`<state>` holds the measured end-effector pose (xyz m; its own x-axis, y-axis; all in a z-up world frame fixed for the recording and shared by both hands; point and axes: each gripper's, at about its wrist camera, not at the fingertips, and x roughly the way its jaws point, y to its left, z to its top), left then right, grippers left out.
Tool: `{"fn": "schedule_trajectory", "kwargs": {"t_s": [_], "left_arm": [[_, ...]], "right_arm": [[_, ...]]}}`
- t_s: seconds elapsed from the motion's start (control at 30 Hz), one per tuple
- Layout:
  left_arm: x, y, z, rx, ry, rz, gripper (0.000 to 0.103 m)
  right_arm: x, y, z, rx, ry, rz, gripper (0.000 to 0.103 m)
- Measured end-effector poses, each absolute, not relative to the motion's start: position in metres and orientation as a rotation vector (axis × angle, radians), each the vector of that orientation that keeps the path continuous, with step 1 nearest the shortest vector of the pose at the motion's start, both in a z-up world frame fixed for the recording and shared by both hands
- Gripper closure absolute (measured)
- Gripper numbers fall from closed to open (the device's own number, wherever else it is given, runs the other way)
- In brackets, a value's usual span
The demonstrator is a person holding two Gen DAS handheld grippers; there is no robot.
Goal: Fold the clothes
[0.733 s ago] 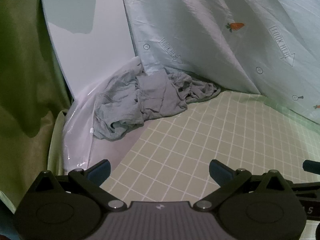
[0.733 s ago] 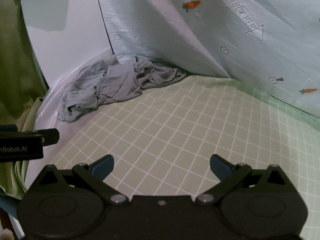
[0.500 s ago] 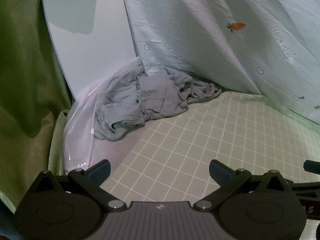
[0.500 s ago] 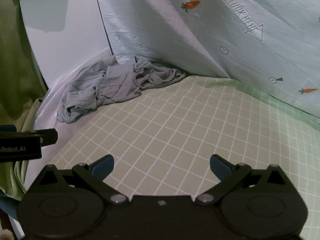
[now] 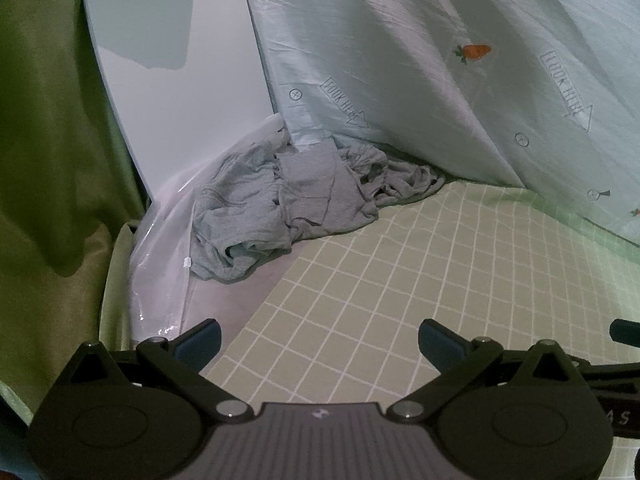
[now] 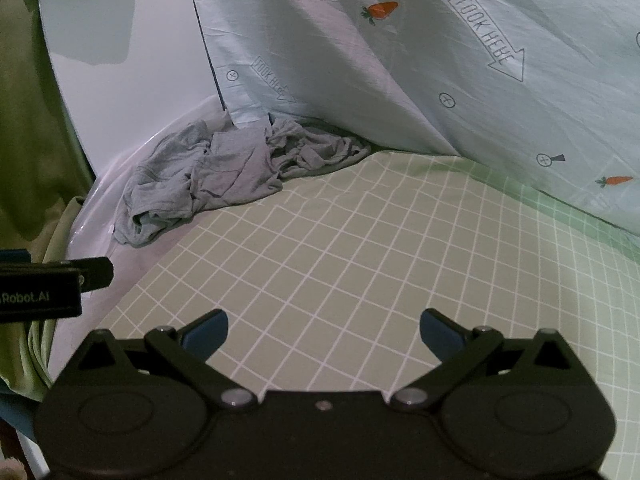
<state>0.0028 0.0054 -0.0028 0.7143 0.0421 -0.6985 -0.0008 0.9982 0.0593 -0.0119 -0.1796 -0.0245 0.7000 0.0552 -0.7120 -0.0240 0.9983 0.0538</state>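
Jaws: both my grippers stand spread wide with nothing between the pads; left gripper, right gripper.
Garment: a crumpled grey garment lies in a heap at the far left of the bed, where the checked sheet meets a clear plastic sheet.
Backdrop: its far edge is tucked against the foot of the hanging carrot-print cloth and the white board.
Direction from jaws: ahead and to the left of both grippers, well apart from either, with bare checked sheet between.
Long axis: the heap runs from near-left to far-right, along the line where the cloth meets the bed; its thickest bunch is at the near-left end.
Nearer hand: my left, I judge; the heap sits closer and more nearly ahead in its view, while in the right view the garment lies farther off and further left.
Next move, as I judge it: reach forward-left with the left gripper to the near-left end and draw the garment out onto the open checked sheet.
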Motion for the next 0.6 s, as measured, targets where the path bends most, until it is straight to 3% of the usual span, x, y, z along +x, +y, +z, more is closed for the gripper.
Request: {"fn": "schedule_trajectory", "kwargs": {"t_s": [0.6], "left_arm": [[0.0042, 0.0074, -0.0035, 0.062, 0.782, 0.026, 0.0]], "right_arm": [[-0.011, -0.1796, -0.0262, 0.04, 0.791, 0.038, 0.0]]}}
